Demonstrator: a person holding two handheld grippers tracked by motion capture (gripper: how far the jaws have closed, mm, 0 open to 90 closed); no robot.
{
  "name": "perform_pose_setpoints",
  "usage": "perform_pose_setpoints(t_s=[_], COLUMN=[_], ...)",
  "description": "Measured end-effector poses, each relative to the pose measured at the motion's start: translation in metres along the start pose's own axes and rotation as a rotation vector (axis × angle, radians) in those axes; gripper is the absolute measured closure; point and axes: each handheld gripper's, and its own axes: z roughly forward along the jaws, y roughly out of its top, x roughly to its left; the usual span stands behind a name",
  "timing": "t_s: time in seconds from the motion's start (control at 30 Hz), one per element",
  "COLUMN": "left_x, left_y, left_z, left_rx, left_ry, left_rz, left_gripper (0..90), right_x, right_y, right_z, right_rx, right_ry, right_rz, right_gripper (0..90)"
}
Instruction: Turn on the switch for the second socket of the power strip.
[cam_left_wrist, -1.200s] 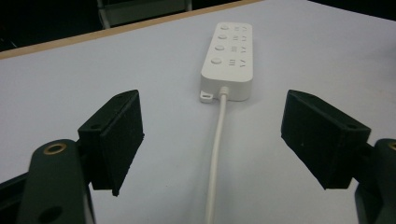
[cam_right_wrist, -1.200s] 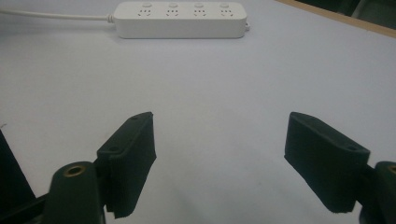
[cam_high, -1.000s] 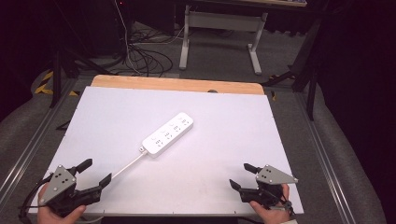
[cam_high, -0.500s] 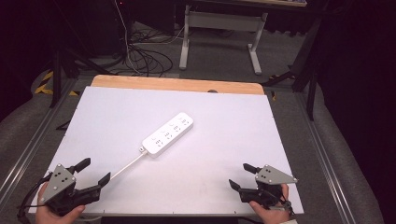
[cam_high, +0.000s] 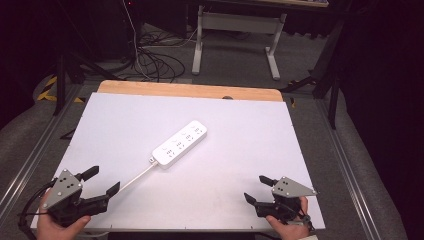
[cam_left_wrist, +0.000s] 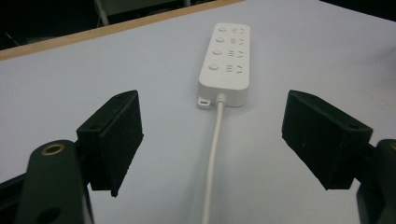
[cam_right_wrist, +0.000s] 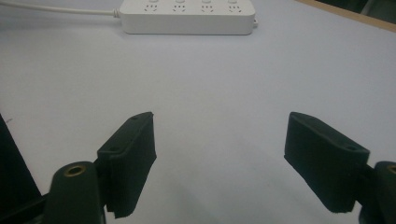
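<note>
Since the earlier frames, nothing has visibly shifted: both hand-held grippers keep their places. High view: white power strip (cam_high: 180, 143) lies diagonally mid-desk (cam_high: 250, 130); its cord (cam_high: 134, 178) runs toward the left hand-held gripper (cam_high: 103, 182), jaws apart. Right hand-held gripper (cam_high: 257, 188) rests at the near right edge, jaws apart.

Left gripper view: jaws wide apart, gripping nothing; cord (cam_left_wrist: 212, 154) passes between them, strip (cam_left_wrist: 226, 63) ahead.

Right gripper view: jaws apart over bare desk (cam_right_wrist: 224, 84); strip (cam_right_wrist: 187, 17) lies well ahead.

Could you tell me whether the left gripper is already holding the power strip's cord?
No, the left gripper is open, and the cord lies untouched between its fingers.
</note>
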Motion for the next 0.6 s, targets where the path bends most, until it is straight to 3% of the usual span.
perform_pose_setpoints(t_s=[0.37,0.5,0.6], left_x=[-0.002,-0.004,-0.006], left_y=[0.024,0.033,0.037], left_z=[0.007,0.017,0.019], left_rx=[0.007,0.035,0.034], left_ry=[-0.033,-0.067,-0.075], left_rz=[0.019,-0.010,-0.005], left_gripper=[22.9,22.9,22.9], right_x=[0.000,0.001,0.001], right_y=[0.000,0.000,0.000], right_z=[0.000,0.000,0.000], right_rx=[0.001,0.000,0.002], right_ry=[0.003,0.005,0.007], right_rz=[-0.001,-0.001,-0.004], right_gripper=[25.2,25.2,25.2])
